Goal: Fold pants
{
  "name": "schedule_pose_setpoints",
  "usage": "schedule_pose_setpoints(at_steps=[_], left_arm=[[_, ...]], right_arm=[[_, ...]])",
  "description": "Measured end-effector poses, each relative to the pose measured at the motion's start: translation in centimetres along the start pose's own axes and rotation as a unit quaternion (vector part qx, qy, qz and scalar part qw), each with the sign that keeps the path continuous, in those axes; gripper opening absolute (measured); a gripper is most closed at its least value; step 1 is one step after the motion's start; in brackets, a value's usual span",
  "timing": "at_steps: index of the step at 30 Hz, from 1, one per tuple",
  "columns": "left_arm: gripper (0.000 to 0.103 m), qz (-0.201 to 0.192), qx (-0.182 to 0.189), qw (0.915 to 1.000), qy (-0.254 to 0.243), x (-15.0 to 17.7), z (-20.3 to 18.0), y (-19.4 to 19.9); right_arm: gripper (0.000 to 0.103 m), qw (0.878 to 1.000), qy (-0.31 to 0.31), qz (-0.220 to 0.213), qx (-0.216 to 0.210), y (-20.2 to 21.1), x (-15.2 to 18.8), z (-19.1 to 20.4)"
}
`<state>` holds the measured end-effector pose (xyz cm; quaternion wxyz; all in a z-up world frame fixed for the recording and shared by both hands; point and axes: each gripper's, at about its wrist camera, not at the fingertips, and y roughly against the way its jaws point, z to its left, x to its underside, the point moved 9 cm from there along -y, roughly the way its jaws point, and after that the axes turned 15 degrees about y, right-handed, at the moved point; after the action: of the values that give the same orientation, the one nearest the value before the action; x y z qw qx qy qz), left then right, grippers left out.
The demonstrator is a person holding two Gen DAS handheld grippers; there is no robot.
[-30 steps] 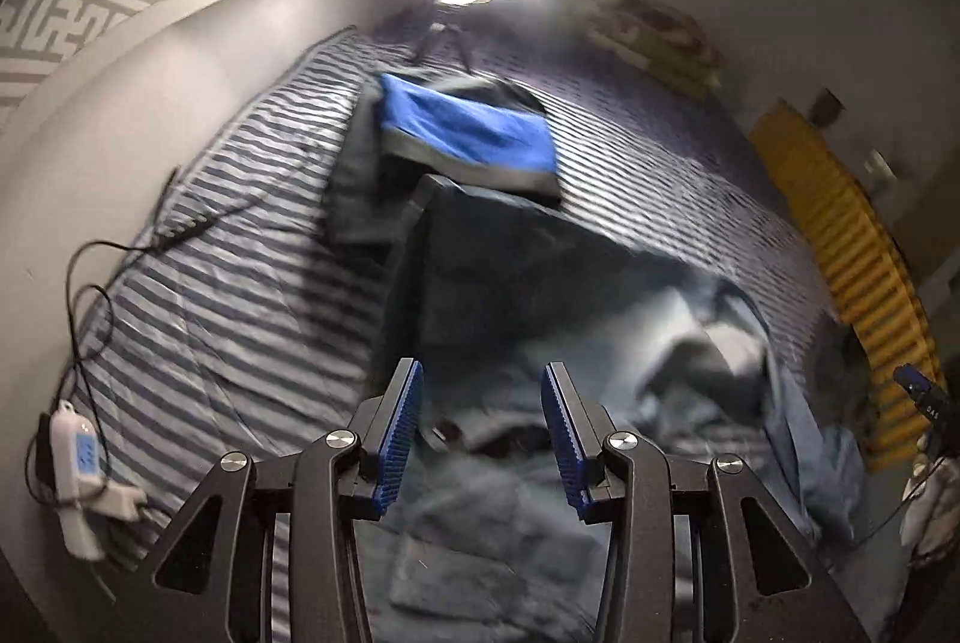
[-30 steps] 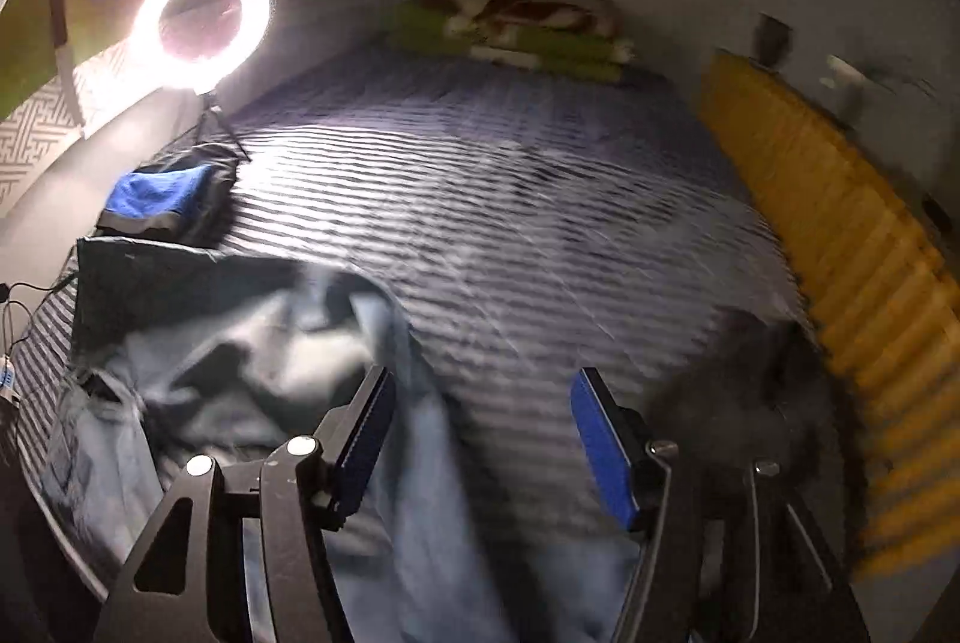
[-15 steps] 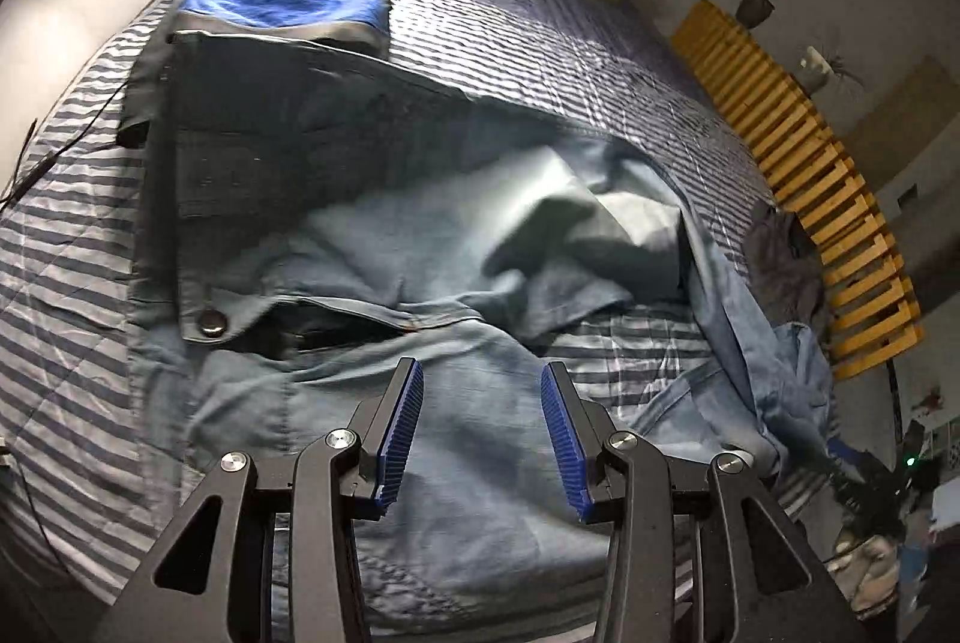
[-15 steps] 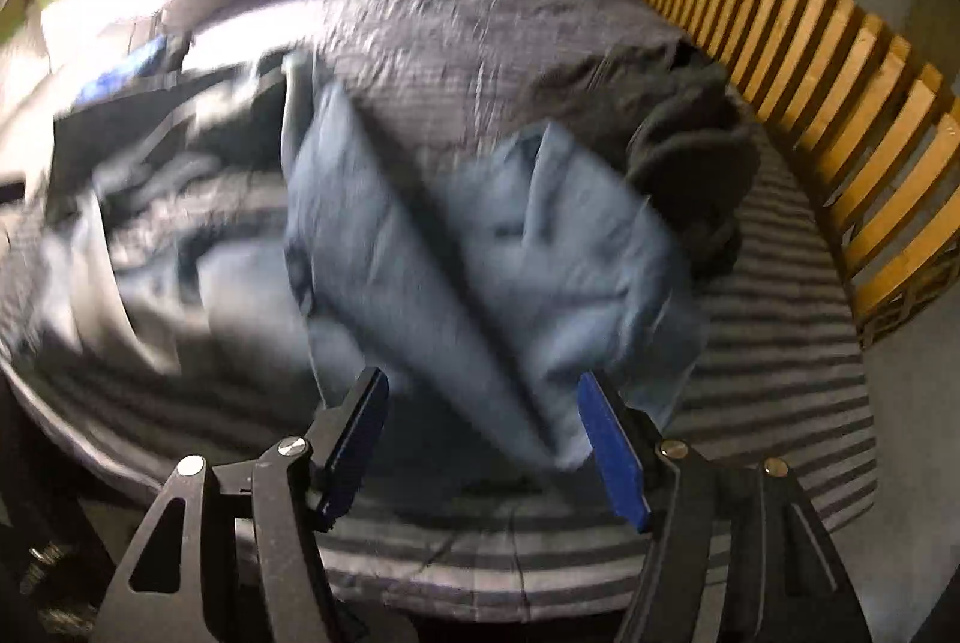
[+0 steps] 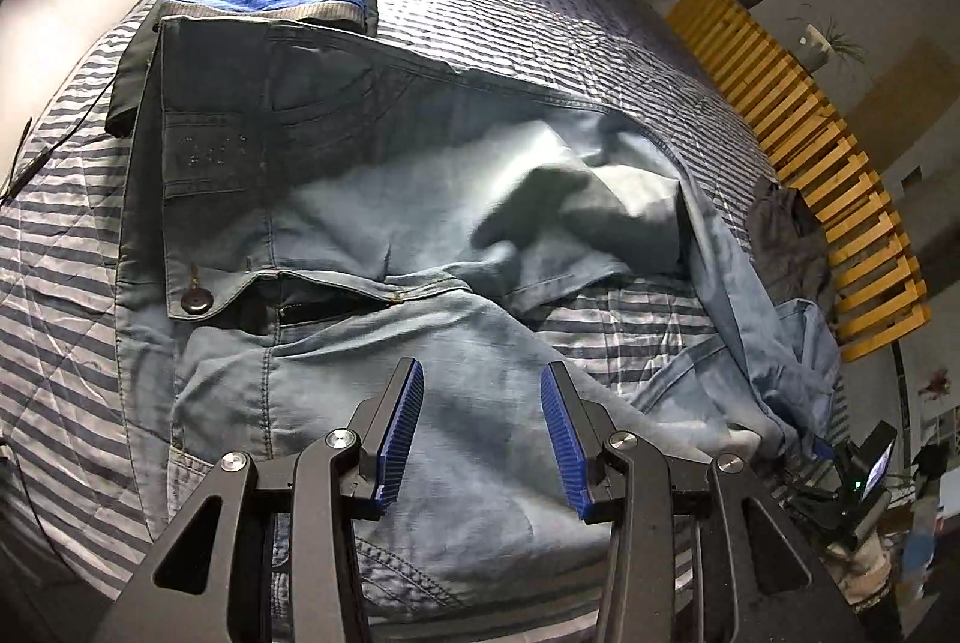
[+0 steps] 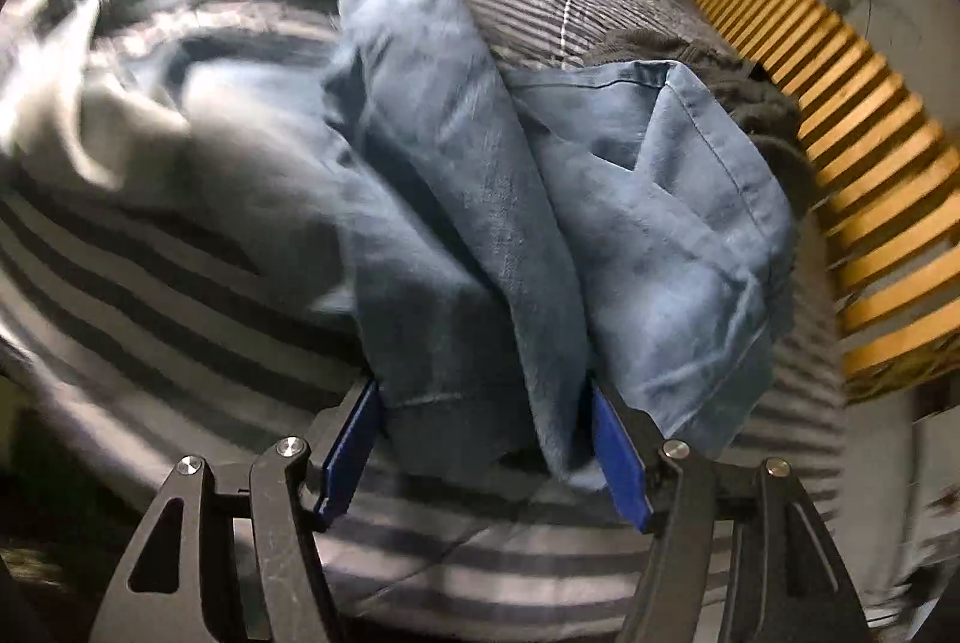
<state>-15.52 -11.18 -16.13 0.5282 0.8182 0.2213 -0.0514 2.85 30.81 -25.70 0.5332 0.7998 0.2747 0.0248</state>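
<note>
Both jaws closing | pants (image 6: 456,235) leg bunched between right gripper (image 6: 483,439) jaws

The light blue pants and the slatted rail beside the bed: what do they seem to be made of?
The light blue pants look like thin washed denim or chambray, matte, with stitched seams, a dark button and soft creases. The slatted rail looks like unpainted yellowish wood, evenly spaced flat bars; the grain is too small to confirm.
</note>
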Motion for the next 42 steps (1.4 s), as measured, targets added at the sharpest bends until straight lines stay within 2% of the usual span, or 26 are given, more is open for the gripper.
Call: schedule_pose_setpoints(at_steps=[1, 2, 8, 12, 15, 16, 20, 22, 26, 27, 29, 30, 32, 34, 36, 38, 39, 42], left_arm=[[0.044, -0.002, 0.000, 1.0000, 0.000, -0.1, 0.1, 0.1], [0.044, -0.003, 0.001, 1.0000, 0.000, -0.1, 0.3, 0.2], [0.044, -0.007, -0.003, 0.9999, 0.010, -0.9, 1.3, 0.0], [0.044, -0.014, -0.006, 0.9998, 0.012, -1.6, 1.3, 0.0], [0.044, -0.017, -0.008, 0.9997, 0.018, -2.2, 1.4, -0.1], [0.044, -0.017, -0.010, 0.9996, 0.018, -2.4, 1.4, -0.2], [0.044, -0.022, -0.023, 0.9992, 0.022, -3.3, 1.5, -0.9], [0.044, -0.026, -0.029, 0.9989, 0.025, -3.9, 1.6, -1.3], [0.044, -0.024, -0.045, 0.9982, 0.033, -4.8, 1.8, -2.5], [0.044, -0.025, -0.047, 0.9980, 0.035, -4.9, 1.9, -2.6], [0.044, -0.024, -0.051, 0.9978, 0.036, -5.1, 1.8, -2.8], [0.044, -0.025, -0.054, 0.9976, 0.035, -5.2, 1.8, -2.9], [0.044, -0.025, -0.055, 0.9975, 0.036, -5.4, 1.8, -3.0], [0.044, -0.027, -0.057, 0.9973, 0.038, -5.5, 1.7, -3.0], [0.044, -0.027, -0.058, 0.9972, 0.038, -5.4, 1.5, -3.0], [0.044, -0.026, -0.055, 0.9976, 0.034, -5.1, 1.4, -2.9], [0.044, -0.026, -0.056, 0.9976, 0.030, -4.8, 1.5, -2.7], [0.044, -0.031, -0.057, 0.9975, 0.028, -4.1, 2.0, -1.7]], right_arm=[[0.035, 1.000, 0.002, 0.000, 0.011, 0.3, 0.0, -0.4], [0.027, 1.000, 0.000, -0.002, 0.013, 0.7, 0.0, -0.8], [0.022, 0.995, -0.073, -0.074, 0.002, 6.6, -1.0, -6.0], [0.021, 0.985, -0.106, -0.135, 0.002, 11.1, -4.4, -10.1], [0.016, 0.975, -0.128, -0.179, 0.009, 13.2, -8.1, -15.0], [0.011, 0.973, -0.140, -0.185, 0.007, 13.1, -9.1, -16.8], [0.009, 0.966, -0.172, -0.192, 0.021, 11.4, -14.0, -23.7], [0.008, 0.966, -0.184, -0.177, 0.032, 8.6, -16.1, -26.9], [0.008, 0.967, -0.205, -0.119, 0.092, 1.7, -18.8, -33.5], [0.007, 0.965, -0.213, -0.106, 0.107, 0.4, -18.9, -35.0], [0.007, 0.954, -0.232, -0.084, 0.168, -1.3, -18.9, -38.7], [0.007, 0.947, -0.251, -0.081, 0.181, -2.0, -18.8, -40.4], [0.008, 0.941, -0.281, -0.064, 0.175, -3.9, -18.4, -42.1], [0.010, 0.947, -0.283, -0.048, 0.141, -6.4, -18.7, -42.4], [0.021, 0.957, -0.266, -0.030, 0.111, -8.2, -19.0, -41.6], [0.045, 0.959, -0.252, -0.032, 0.129, -7.7, -18.9, -41.0], [0.048, 0.959, -0.245, -0.042, 0.133, -6.8, -18.9, -40.6], [0.048, 0.963, -0.233, -0.063, 0.122, -4.1, -18.0, -39.2]])
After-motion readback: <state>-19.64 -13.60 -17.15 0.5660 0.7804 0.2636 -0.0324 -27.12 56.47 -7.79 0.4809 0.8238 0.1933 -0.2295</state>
